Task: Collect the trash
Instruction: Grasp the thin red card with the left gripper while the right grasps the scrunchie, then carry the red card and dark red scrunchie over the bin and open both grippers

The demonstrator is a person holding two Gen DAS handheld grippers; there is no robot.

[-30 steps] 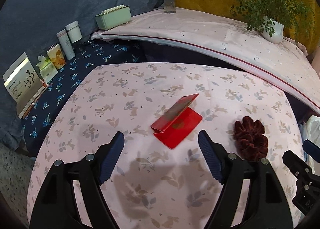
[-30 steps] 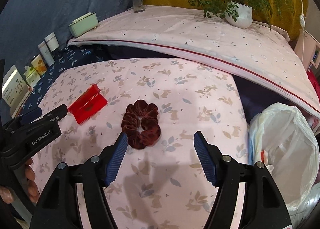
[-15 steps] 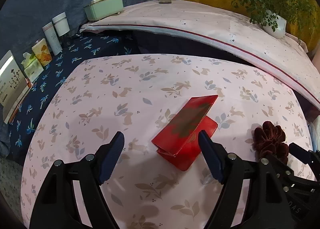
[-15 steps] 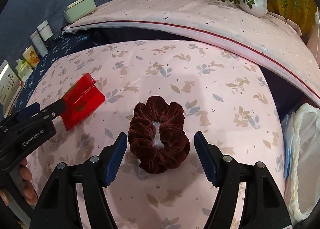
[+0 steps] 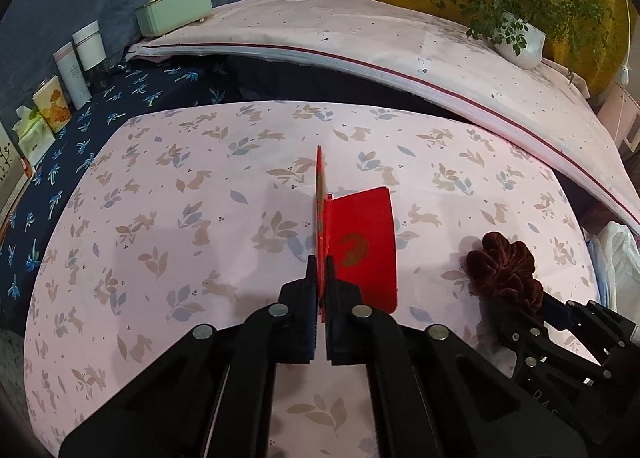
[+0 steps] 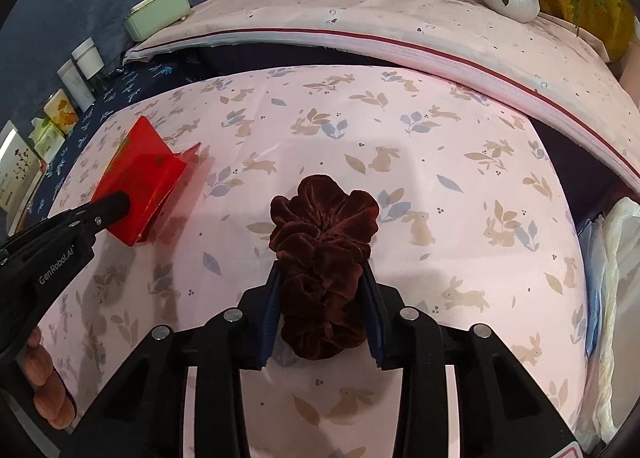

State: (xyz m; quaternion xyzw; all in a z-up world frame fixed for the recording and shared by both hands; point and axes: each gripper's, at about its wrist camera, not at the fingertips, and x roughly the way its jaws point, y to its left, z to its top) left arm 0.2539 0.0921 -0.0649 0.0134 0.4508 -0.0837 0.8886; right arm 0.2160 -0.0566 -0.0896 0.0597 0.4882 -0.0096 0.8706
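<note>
Surface: a table (image 6: 460, 186) under a pink cloth printed with rabbits and leaves
Left side: a folded red envelope (image 5: 364, 242), one flap standing upright
Centre-right: a dark red velvet scrunchie (image 6: 324, 242) bunched on the cloth, near the envelope but apart

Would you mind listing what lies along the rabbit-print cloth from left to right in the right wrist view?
Left tongs → red envelope → dark red scrunchie, squeezed between the closing right tongs → white plastic bag at the right edge.
</note>
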